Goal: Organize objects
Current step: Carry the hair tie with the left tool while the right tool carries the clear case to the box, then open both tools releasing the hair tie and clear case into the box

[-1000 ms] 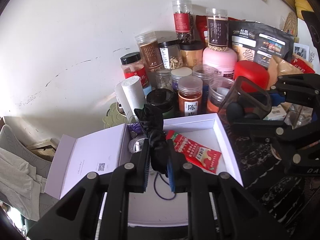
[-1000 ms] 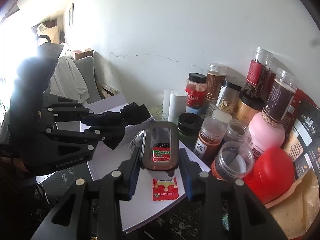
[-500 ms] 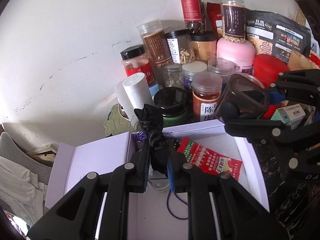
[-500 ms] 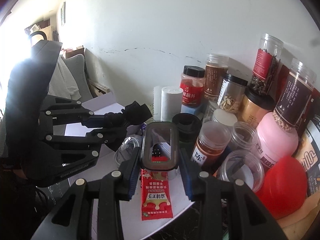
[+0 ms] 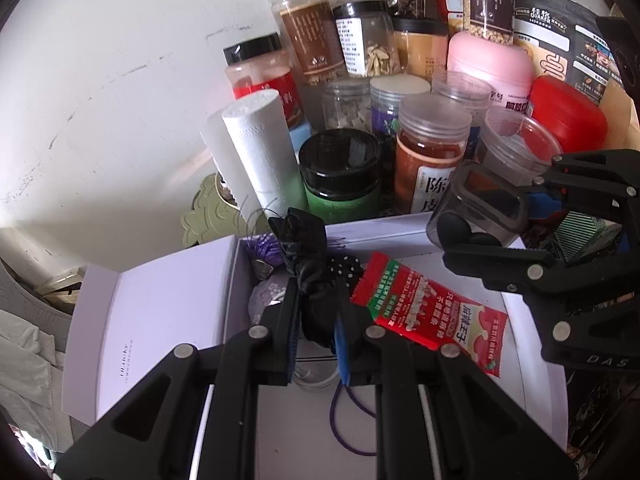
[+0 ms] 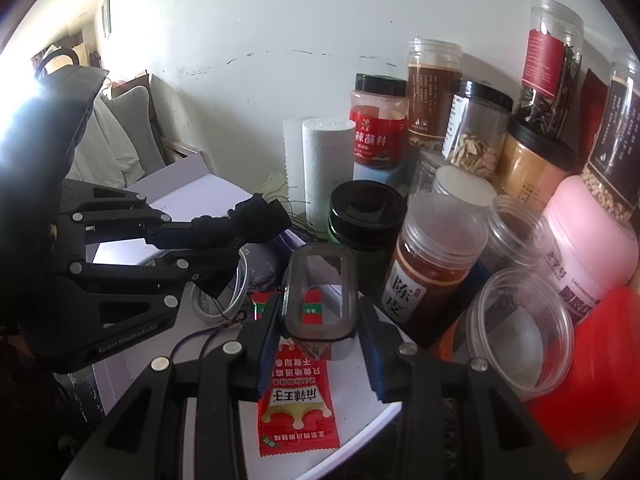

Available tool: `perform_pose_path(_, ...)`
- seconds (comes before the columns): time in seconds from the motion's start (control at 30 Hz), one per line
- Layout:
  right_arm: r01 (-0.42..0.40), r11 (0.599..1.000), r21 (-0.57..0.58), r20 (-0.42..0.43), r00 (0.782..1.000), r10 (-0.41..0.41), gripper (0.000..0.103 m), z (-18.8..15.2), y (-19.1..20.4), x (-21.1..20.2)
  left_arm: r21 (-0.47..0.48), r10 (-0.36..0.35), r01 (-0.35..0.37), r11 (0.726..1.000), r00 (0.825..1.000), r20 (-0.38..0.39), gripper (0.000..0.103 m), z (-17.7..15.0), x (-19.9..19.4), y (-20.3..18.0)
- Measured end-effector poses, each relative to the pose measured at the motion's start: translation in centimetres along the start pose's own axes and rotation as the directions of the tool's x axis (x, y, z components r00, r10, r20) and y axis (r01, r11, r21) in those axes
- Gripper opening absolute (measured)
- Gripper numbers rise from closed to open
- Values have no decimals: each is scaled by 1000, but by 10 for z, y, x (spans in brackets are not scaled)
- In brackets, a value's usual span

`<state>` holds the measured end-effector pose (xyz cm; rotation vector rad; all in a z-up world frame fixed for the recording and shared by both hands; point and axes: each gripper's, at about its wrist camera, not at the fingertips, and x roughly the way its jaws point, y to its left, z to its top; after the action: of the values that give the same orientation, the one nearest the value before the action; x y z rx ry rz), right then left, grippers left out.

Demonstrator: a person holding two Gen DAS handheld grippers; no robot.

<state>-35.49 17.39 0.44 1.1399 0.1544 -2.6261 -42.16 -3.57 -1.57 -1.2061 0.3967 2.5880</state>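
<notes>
Both tongs have moved forward over the open white box [image 5: 532,320]: the left tongs [image 5: 316,320] grip a black fabric bundle [image 5: 308,268], the right tongs [image 6: 318,320] clamp a smoky clear case [image 6: 320,292], both seemingly about to be placed.

A white wall [image 6: 256,20] stands behind everything, with thin dark scratch marks on it. A small picture frame [image 6: 106,14] hangs far off on it. Very bright light [image 6: 16,92] comes in from the left side. Grey cloth [image 6: 116,136] lies heaped by the wall.
</notes>
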Motion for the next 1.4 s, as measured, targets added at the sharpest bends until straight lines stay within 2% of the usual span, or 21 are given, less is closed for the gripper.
perform_pose_path(0.37,-52,999,17,-74,996,53,37,-8,-3,28,-25,-69,67,997,995,-71,14,-8,25,0)
perform_pose_path(1.0,-64,997,38,-151,986,69,37,-20,-6,59,-13,-43,42,999,995,-86,16,-8,32,-4)
perform_pose_path(1.1,-69,996,48,-149,986,76,37,-20,-6,59,-10,-55,54,998,995,-81,21,-9,31,-5)
perform_pose_path(1.2,-66,997,46,-153,986,72,38,-20,-5,59,-10,-73,72,997,994,-82,34,-9,30,-7)
perform_pose_path(1.4,-36,998,55,-169,985,45,48,-21,-6,59,-28,-51,48,998,995,-89,39,-7,32,-8)
